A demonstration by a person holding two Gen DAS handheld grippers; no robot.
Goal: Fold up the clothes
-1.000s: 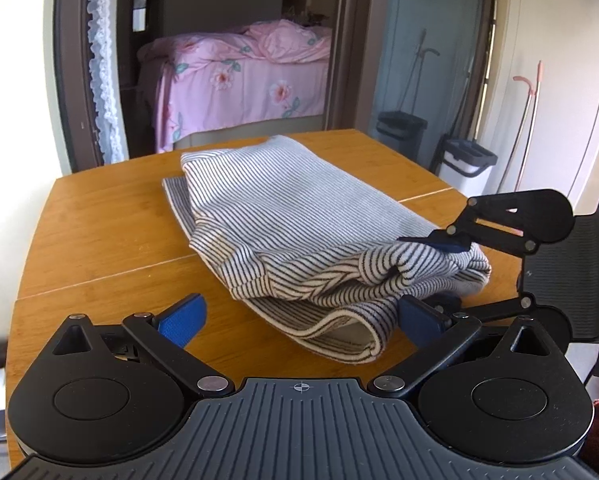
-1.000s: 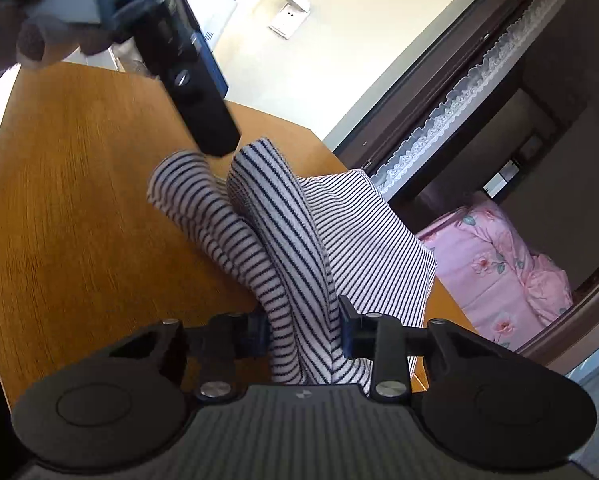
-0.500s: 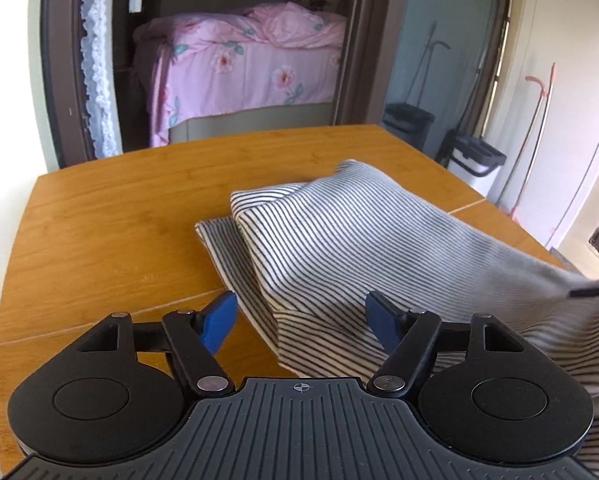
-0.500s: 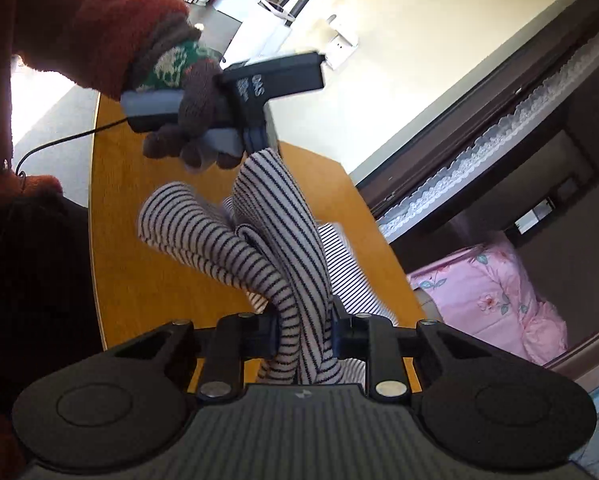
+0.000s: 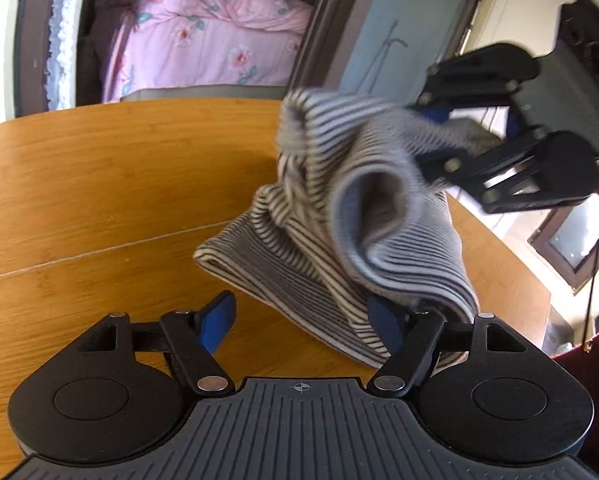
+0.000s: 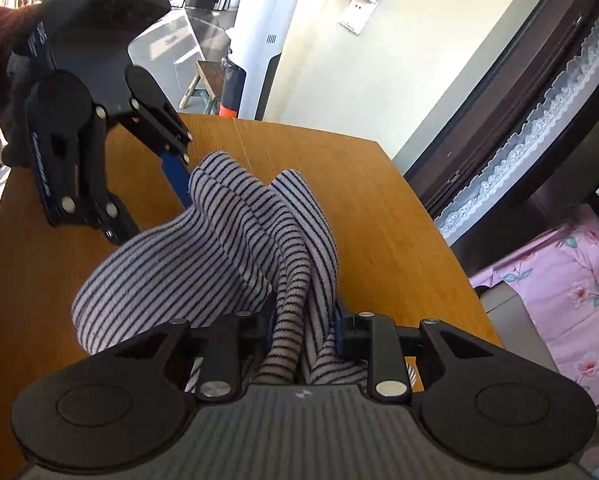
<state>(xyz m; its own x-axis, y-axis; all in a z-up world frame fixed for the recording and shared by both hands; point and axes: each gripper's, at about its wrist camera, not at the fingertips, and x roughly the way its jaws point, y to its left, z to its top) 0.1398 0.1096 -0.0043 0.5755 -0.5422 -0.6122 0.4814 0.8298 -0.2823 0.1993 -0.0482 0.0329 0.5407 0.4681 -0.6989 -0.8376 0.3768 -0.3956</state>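
Observation:
A grey-and-white striped garment [image 5: 351,216] hangs bunched above the wooden table [image 5: 99,184]. My right gripper [image 6: 303,332] is shut on a thick fold of the striped garment [image 6: 235,248] and holds it up; it shows at the upper right in the left wrist view [image 5: 431,136]. My left gripper [image 5: 303,320] is open, its blue pads either side of the garment's lower hanging edge, not closed on it. It shows at the upper left in the right wrist view [image 6: 151,204], beside the cloth.
Through the doorway behind the table is a bed with a pink flowered cover [image 5: 203,40]. A lace curtain [image 6: 539,120] hangs by the door frame. A white standing appliance [image 6: 259,40] stands beyond the table's far edge.
My right gripper has lifted the garment off the table, so it now hangs bunched in the air. My left gripper has stayed open and moved close under the hanging cloth.

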